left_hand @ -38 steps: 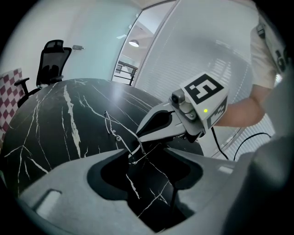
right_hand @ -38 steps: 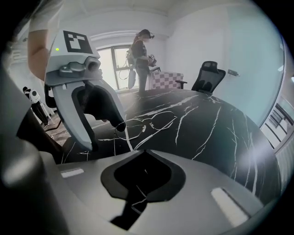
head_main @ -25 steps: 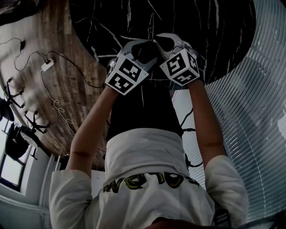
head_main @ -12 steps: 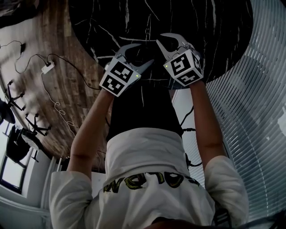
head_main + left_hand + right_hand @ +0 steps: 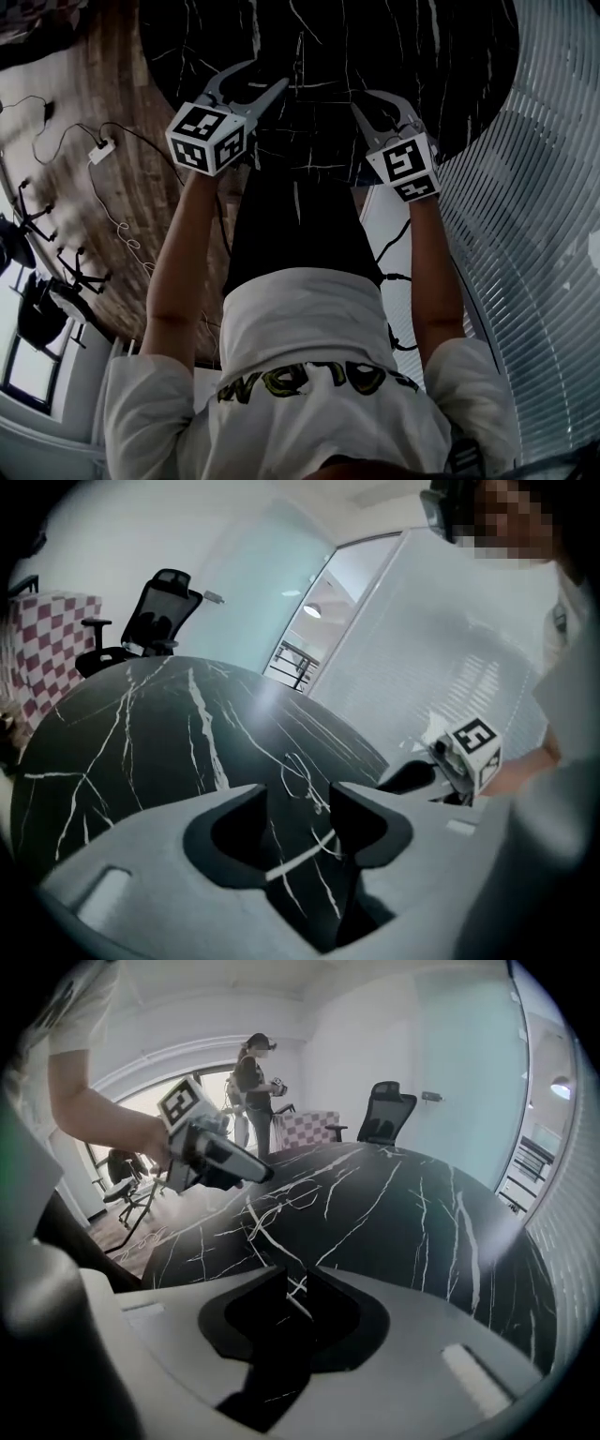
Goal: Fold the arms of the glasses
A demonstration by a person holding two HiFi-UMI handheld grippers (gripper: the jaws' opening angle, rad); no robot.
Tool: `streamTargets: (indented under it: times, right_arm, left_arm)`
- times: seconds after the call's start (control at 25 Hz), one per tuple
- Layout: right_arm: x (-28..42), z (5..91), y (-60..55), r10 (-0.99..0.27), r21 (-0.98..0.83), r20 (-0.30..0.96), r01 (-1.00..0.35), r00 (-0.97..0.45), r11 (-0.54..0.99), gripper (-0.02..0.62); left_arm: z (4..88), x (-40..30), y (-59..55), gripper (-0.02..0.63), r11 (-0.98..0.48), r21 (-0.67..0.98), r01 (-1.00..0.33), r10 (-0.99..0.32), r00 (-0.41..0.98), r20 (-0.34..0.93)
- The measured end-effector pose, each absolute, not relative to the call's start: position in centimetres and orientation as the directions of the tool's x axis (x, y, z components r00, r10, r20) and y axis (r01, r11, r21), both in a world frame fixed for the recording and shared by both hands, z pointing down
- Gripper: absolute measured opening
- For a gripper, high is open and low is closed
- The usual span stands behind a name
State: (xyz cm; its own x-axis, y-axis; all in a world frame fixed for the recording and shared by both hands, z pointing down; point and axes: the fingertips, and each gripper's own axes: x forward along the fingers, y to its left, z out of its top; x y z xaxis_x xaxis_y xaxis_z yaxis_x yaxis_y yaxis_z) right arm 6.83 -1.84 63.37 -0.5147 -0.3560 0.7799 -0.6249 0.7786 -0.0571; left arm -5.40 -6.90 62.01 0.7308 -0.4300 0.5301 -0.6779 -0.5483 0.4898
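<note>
Left gripper [image 5: 263,77], pale grey moulded plastic with curved, tapering fingers and a black-and-white marker cube, hangs over the near left part of the table [image 5: 422,56]. Its jaws stand wide and are closing, with only bare tabletop between them. The right gripper [image 5: 362,99], of the same build, hangs to the right, well apart from the left one. Its jaws show a narrower gap and are opening, with nothing between them. The table is round, of glossy black stone crossed by thin white veins. The glasses [image 5: 296,774], a thin, pale wire outline, appear to lie flat on the stone just beyond the left jaw tips, touching neither gripper. Whether the arms are folded is too fine to tell.
</note>
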Motion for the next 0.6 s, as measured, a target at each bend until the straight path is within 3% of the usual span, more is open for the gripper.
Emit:
streamTargets:
  times: [0.2,0.6]
  right_arm:
    - [7.6,64.2,-0.8,-0.357,-0.026,0.804,-0.627,-0.476,0.778,0.089]
    - [7.9,65.5,-0.7,-0.34,-0.005,0.829,-0.613,-0.445,0.79,0.104]
  left_arm:
    - [62.8,-5.3,-11.0,0.079,-0.551,0.402,-0.731,-0.499,0.675,0.543]
    - [63.9,-3.8,-13.9,0.032,-0.57,0.341,-0.748,-0.5,0.645,0.579]
